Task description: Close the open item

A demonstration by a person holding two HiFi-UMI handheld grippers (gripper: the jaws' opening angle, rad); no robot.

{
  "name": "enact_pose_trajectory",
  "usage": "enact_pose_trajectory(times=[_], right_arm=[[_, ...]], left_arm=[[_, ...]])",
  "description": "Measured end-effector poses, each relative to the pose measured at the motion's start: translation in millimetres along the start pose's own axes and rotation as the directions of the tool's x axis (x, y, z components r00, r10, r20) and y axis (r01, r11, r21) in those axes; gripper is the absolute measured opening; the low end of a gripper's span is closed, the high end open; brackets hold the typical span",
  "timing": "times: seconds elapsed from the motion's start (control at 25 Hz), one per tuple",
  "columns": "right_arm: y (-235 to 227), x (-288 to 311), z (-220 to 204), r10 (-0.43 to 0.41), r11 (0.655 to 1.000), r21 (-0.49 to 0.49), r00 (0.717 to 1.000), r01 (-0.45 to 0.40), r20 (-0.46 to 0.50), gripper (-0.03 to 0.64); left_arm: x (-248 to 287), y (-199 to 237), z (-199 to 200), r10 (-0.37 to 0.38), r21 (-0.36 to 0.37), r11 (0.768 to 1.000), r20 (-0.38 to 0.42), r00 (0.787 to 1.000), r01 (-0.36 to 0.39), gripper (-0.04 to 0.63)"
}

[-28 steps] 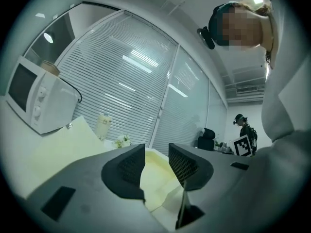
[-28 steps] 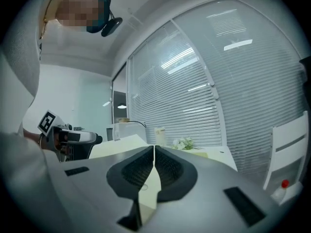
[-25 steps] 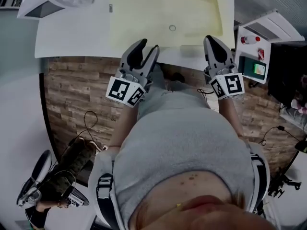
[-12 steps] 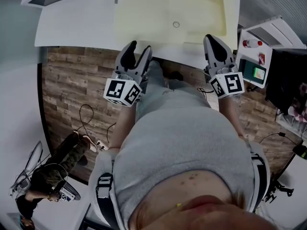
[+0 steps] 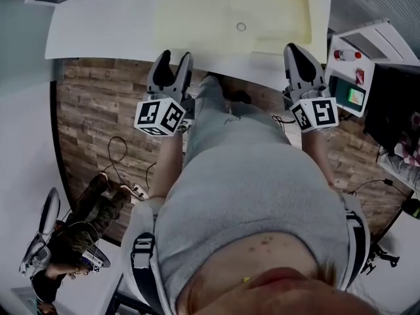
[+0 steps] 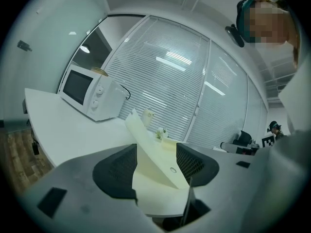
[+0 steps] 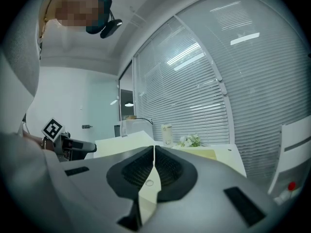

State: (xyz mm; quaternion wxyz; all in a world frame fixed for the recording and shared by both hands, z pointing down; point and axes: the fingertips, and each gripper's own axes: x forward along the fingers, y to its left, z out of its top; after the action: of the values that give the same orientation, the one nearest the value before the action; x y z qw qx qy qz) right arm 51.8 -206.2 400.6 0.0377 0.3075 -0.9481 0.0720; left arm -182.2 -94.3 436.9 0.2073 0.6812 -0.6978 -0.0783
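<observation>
A pale yellow folder [image 5: 230, 12] lies on the white table [image 5: 98, 38], its flap carrying a round snap [image 5: 241, 26]. In the left gripper view the folder's flap [image 6: 146, 144] stands up at a slant beyond the jaws. My left gripper [image 5: 174, 58] hovers at the table's near edge, short of the folder. It is open, its jaws have just been opening, and nothing sits between them [image 6: 155, 157]. My right gripper [image 5: 296, 50] is shut and empty at the table's near right edge, with only a thin slit between its pads [image 7: 154, 152].
A white microwave [image 6: 90, 93] stands at the table's far left. A cup [image 7: 167, 134] and flowers [image 7: 192, 141] sit at the back by the blinds. A white stand with a green screen [image 5: 351, 67] is at the right. Cables [image 5: 125, 156] and another person [image 5: 72, 235] are on the wooden floor.
My left gripper has shifted left along the table edge and straightened, and its jaws have spread wider. The right gripper has stayed put.
</observation>
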Motion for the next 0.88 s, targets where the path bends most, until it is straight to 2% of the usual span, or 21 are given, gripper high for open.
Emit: enact_pose_trajectory(times=[0.2,0.44,0.64,0.68,0.8,0.88], right_arm=[[1,3,-3,-0.001,1.000,-0.003,1.000,0.001,-0.006,0.064],[-3,5,-11,-0.016,1.000,-0.002,1.000,0.016,-0.026,0.064],[-6,9,-16,-0.026,1.000,-0.002,0.999,0.026,-0.045,0.064],[-6,10,-17,-0.028,1.000,-0.002,0.998,0.027,-0.047,0.064],[-5,13,-19,-0.032,0.999,0.005,0.998,0.032,-0.056,0.064],[-5,13,-21,-0.032,0.999,0.017,0.998,0.033,-0.059,0.064]], left_arm=[[12,11,3,0.016,-0.024,1.000,0.010,1.000,-0.016,0.235],[28,16,0,0.019,-0.019,1.000,-0.010,1.000,-0.019,0.235],[40,13,0,-0.053,-0.042,0.998,-0.035,0.998,0.051,0.220],[41,14,1,-0.059,-0.041,0.998,-0.038,0.998,0.057,0.206],[44,20,5,-0.055,-0.012,0.998,-0.041,0.998,0.054,0.095],[45,22,6,-0.062,0.003,0.998,-0.050,0.997,0.062,0.085]])
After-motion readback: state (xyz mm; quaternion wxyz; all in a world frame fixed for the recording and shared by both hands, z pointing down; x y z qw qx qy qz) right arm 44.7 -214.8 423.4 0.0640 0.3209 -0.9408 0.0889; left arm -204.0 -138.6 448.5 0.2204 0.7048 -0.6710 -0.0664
